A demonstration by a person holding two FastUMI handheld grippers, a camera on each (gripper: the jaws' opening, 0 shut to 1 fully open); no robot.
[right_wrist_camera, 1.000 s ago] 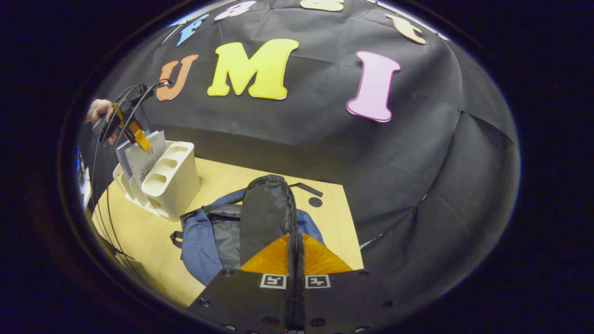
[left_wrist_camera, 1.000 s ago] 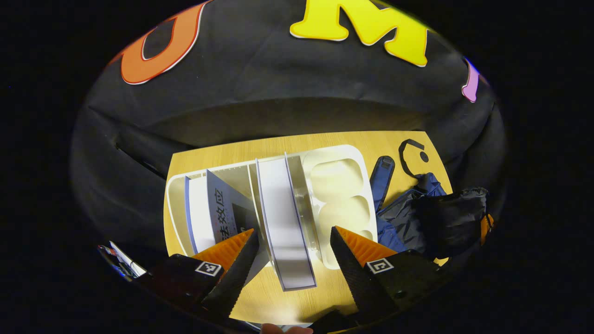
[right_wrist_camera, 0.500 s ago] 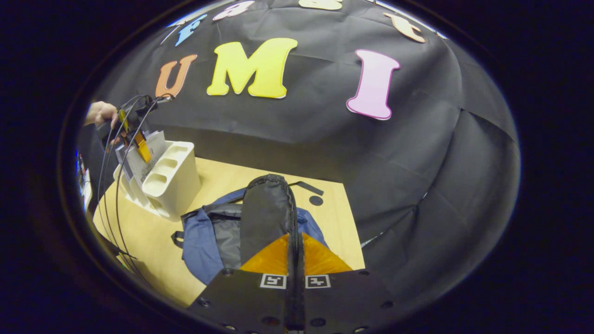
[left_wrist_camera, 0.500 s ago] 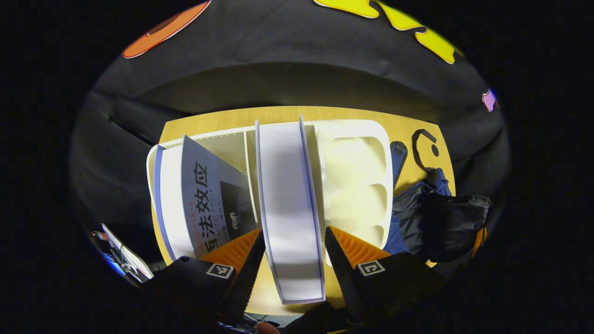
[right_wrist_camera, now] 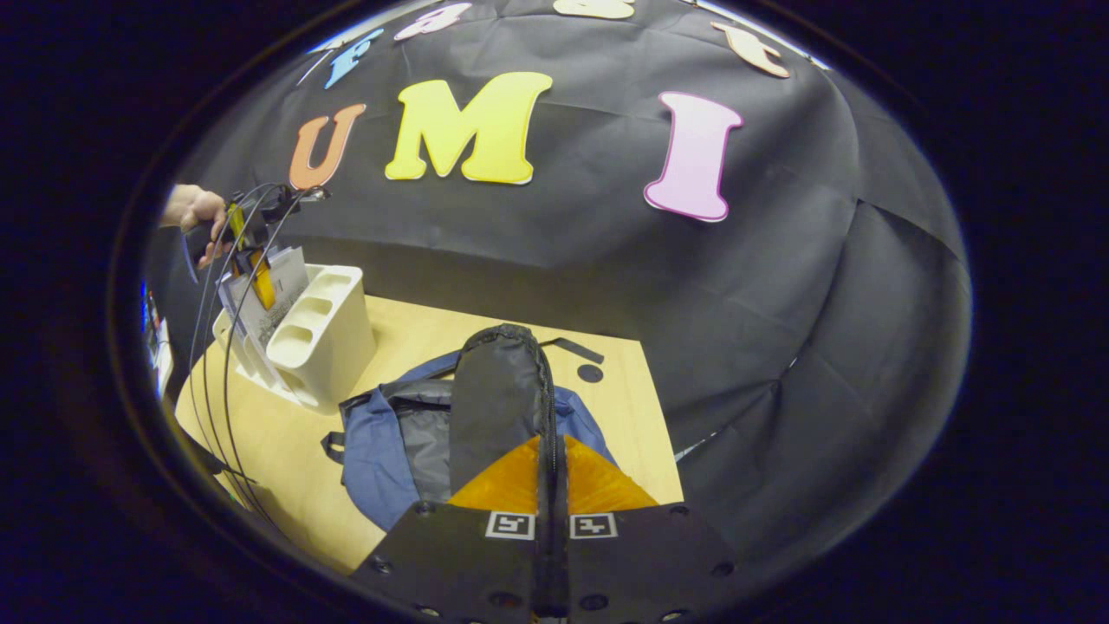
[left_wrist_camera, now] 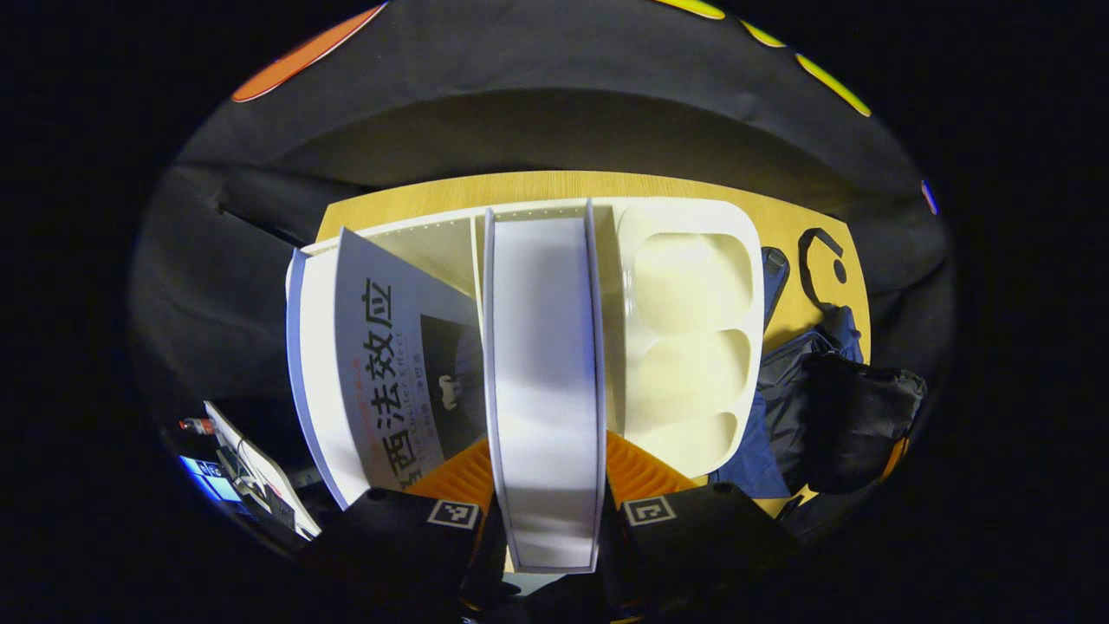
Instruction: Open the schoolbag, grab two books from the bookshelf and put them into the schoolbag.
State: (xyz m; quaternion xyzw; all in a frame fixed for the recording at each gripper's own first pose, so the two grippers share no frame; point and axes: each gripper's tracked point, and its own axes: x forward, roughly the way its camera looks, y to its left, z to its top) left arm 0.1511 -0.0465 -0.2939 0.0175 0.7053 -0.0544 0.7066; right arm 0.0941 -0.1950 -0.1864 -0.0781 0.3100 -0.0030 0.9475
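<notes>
A white book (left_wrist_camera: 541, 347) stands edge-up in the middle slot of the cream bookshelf (left_wrist_camera: 693, 217). My left gripper (left_wrist_camera: 546, 485) reaches down over it, one finger pressed on each side of the book. Another book (left_wrist_camera: 390, 364) with a grey printed cover leans in the slot to the left. The blue and black schoolbag (left_wrist_camera: 832, 416) lies right of the shelf. In the right gripper view, my right gripper (right_wrist_camera: 550, 472) is shut on the schoolbag's black flap (right_wrist_camera: 498, 390) and holds it up over the blue schoolbag (right_wrist_camera: 372, 451). The left gripper (right_wrist_camera: 256, 277) shows far off at the bookshelf (right_wrist_camera: 325, 338), held by a hand (right_wrist_camera: 195, 208).
The bookshelf's right end has three open round-cornered compartments (left_wrist_camera: 693, 347). A black strap and a round black mark (right_wrist_camera: 589, 374) lie on the wooden table (right_wrist_camera: 632, 433) behind the bag. Cables (right_wrist_camera: 217, 373) hang from the left gripper. Some equipment (left_wrist_camera: 247, 464) sits off the table's left edge.
My left gripper has come down over the white book and its fingers have closed from wide apart onto the book's sides. The right gripper still holds the flap in the same place.
</notes>
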